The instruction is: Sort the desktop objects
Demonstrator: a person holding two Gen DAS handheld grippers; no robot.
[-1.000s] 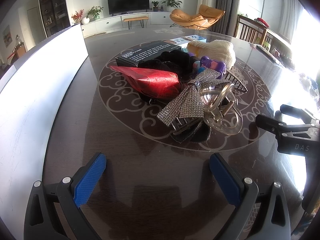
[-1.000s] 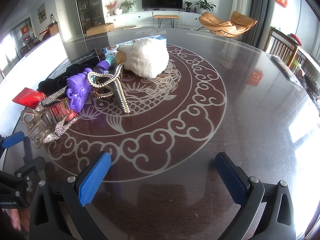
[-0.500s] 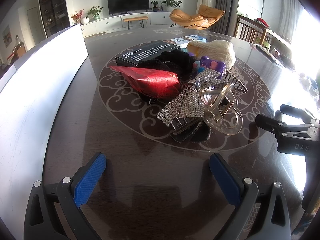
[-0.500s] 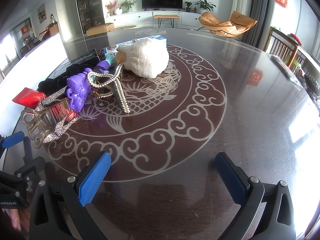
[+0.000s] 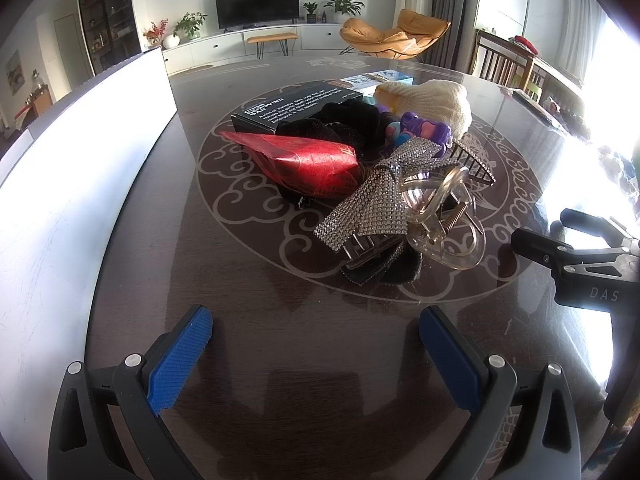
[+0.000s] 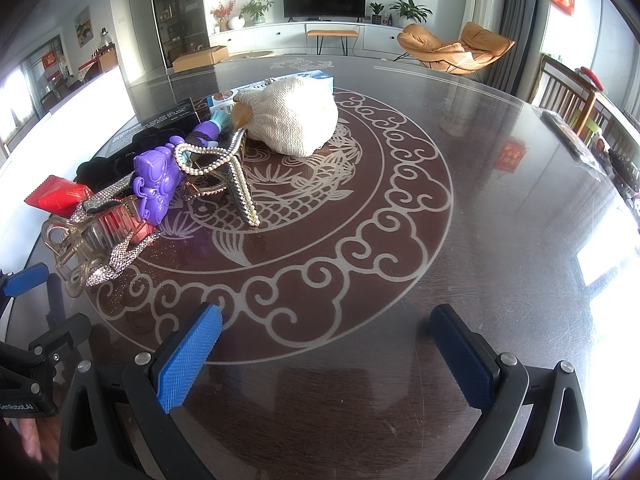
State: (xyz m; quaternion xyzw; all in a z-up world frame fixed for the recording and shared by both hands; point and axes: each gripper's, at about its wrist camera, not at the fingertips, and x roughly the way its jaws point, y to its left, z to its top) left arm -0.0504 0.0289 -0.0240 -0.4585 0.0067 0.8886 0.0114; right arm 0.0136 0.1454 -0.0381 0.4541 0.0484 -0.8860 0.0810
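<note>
A pile of small objects lies on the dark patterned table (image 5: pixel 248 280). In the left wrist view I see a red packet (image 5: pixel 304 160), a rhinestone bow clip (image 5: pixel 376 200), a clear claw clip (image 5: pixel 444 220), black scrunchies (image 5: pixel 344 120), a purple toy (image 5: pixel 424 128), a cream knitted pouch (image 5: pixel 436 100) and a black box (image 5: pixel 292 104). The right wrist view shows the purple toy (image 6: pixel 154 184), a pearl clip (image 6: pixel 232 176) and the pouch (image 6: pixel 292 116). My left gripper (image 5: pixel 316 344) is open and empty, short of the pile. My right gripper (image 6: pixel 324 340) is open and empty, right of the pile.
A white board (image 5: pixel 72 168) runs along the table's left side. A blue box (image 6: pixel 304 78) lies behind the pouch. Wooden chairs (image 6: pixel 568 96) stand at the far right edge. Bare tabletop (image 6: pixel 500 208) spreads to the right of the pile.
</note>
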